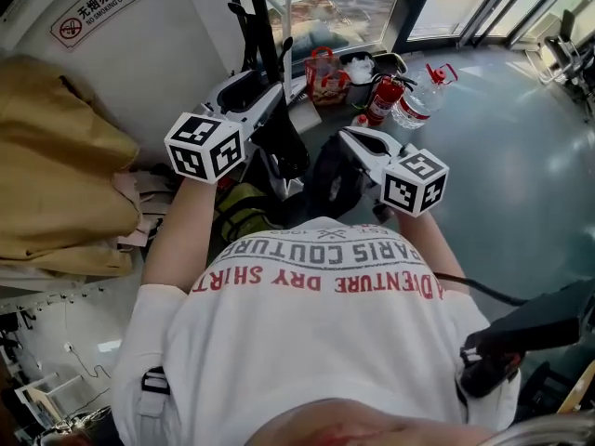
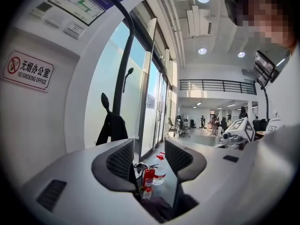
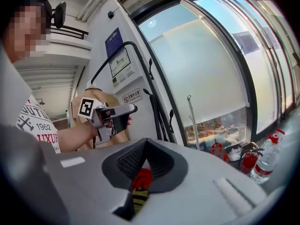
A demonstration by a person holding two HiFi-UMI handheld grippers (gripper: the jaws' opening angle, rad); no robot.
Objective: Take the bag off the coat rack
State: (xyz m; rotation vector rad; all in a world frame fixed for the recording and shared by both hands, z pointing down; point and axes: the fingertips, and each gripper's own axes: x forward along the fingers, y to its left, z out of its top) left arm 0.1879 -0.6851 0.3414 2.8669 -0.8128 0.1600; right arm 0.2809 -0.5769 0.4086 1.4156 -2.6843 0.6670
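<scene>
Head view, looking down over the wearer's white shirt: grey floor [image 1: 521, 156] lies open to the right, while a white wall [image 1: 186, 54] with a no-smoking sign [image 1: 96, 7] and a tan cloth heap [image 1: 56, 175] closes the left. Coat rack [image 1: 258, 26]: black poles at top centre by the window; the left gripper view shows a dark garment [image 2: 111, 128] hanging on it. Bag [image 1: 325, 184]: a dark mass hanging just below the right gripper [image 3: 146, 144], close to the wearer's body and seemingly apart from the poles. Right gripper: jaws together, clamped on a red piece [image 3: 140, 177] above a yellow-striped one, judged to be part of the bag's strap. Left gripper [image 2: 147, 149]: jaws apart, nothing between them, pointing toward the rack and glass. Step in hand, as judged: carrying the freed bag away. A firm right grip and a level draw toward the open floor would serve; the free left gripper could steady the bag from below. Edges to mind: the rack's peg ends, and the fire extinguisher [image 1: 383, 100], water bottle [image 1: 423, 96] and red basket [image 1: 323, 77] crowded at its foot.
</scene>
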